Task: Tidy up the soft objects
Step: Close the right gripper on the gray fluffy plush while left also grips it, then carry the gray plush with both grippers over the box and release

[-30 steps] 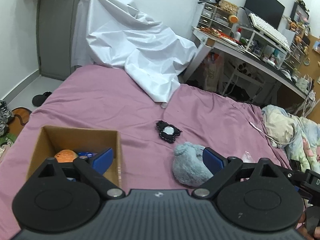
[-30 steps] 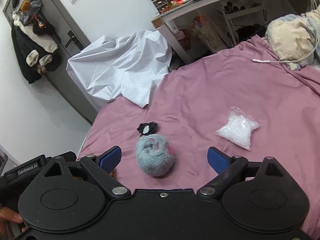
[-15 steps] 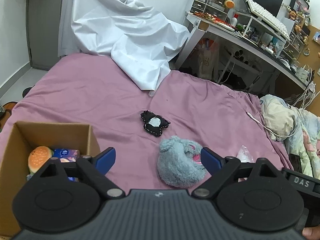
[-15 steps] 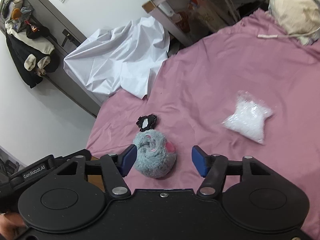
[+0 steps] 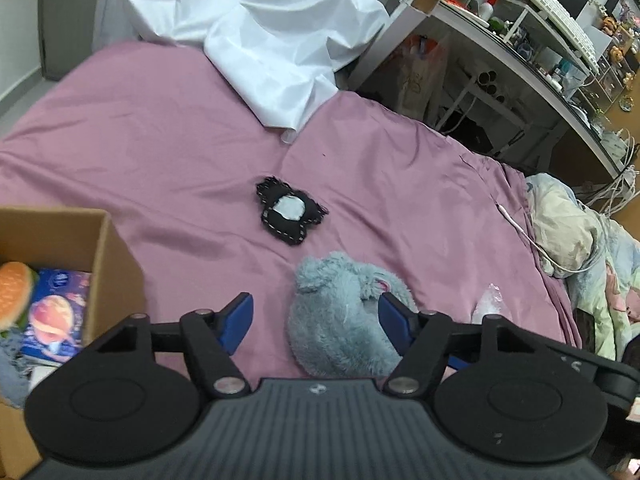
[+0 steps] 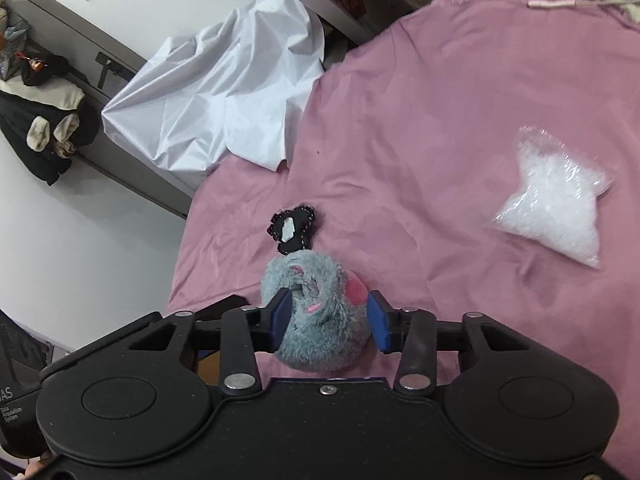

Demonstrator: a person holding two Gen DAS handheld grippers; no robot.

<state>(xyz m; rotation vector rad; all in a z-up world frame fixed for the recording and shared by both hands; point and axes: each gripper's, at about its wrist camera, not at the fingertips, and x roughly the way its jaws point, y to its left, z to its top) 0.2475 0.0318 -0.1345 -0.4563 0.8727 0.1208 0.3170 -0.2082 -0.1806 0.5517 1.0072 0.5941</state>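
A grey fluffy plush toy (image 6: 320,312) with pink patches lies on the pink bedsheet. My right gripper (image 6: 329,320) has its blue pads on both sides of the plush, closed against its fur. The plush also shows in the left wrist view (image 5: 340,320). My left gripper (image 5: 316,318) is open, hovering just beside and above the plush. A small black felt piece with a white centre (image 5: 289,210) lies just beyond the plush. A cardboard box (image 5: 100,256) at the left holds a burger plush (image 5: 14,292) and a blue packet (image 5: 54,316).
A clear bag of white filling (image 6: 554,200) lies on the sheet to the right. A white sheet (image 5: 260,32) is heaped at the far end of the bed. A cluttered desk (image 5: 520,32) stands at the right, with bundled bedding (image 5: 572,232) beside it.
My right gripper has moved down onto the grey plush and its jaws have narrowed from wide open to pressing on it. My left gripper has moved right and closer, away from the box.
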